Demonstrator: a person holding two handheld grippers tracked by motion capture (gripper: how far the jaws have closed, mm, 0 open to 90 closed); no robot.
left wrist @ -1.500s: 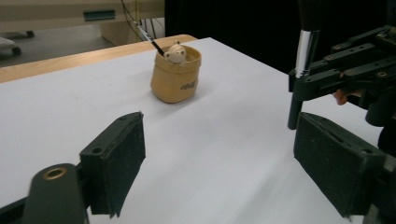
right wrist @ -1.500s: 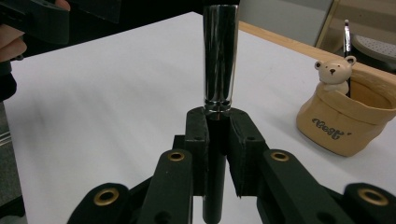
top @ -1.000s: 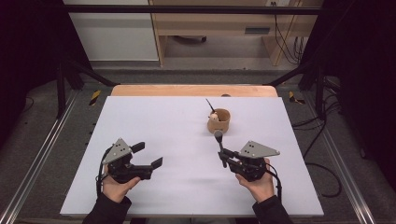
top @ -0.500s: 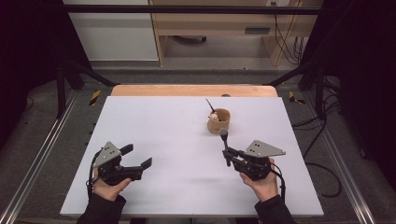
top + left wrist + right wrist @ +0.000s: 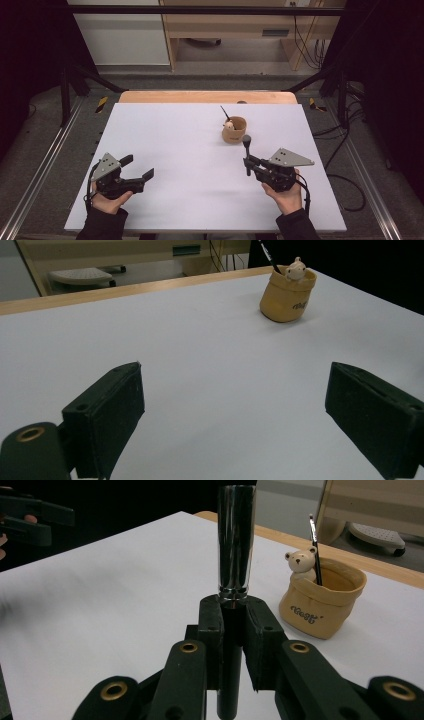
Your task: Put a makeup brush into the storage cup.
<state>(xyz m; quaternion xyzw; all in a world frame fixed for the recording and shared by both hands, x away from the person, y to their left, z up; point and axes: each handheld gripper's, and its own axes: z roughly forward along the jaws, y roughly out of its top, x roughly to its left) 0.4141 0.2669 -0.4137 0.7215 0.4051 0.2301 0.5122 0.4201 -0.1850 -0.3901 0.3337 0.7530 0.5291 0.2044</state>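
Right gripper view shows the right tongs point(image 5: 233, 630) clamped on a slim brush handle point(image 5: 234, 555), held upright: the pads grip the dark lower shaft just below a shiny metal sleeve, and the shaft runs on down past them. In the high view the same tongs point(image 5: 247, 164) hold it standing above the counter point(image 5: 170, 130), near the tan pot point(image 5: 235, 131) and apart from it. The handle looks stiff and light; the polished metal is likely slick, so the grip on the matt dark part seems the safer place, and a hold close under the sleeve should keep the stick from swinging. Being thin and round, it could roll between the pads if tilted, so it is best kept vertical with steady pressure. The pot looks soft, like a small cloth or rubber sack, with a bear figure point(image 5: 301, 562) at its rim and another thin brush point(image 5: 314, 547) leaning inside; it is probably light enough to tip if the handle knocks its edge, so entry from straight above the opening would suit it. Left tongs point(image 5: 137, 167) stand wide apart with nothing between them, low over the counter, well away from the pot, which the left gripper view shows far ahead point(image 5: 287, 295).
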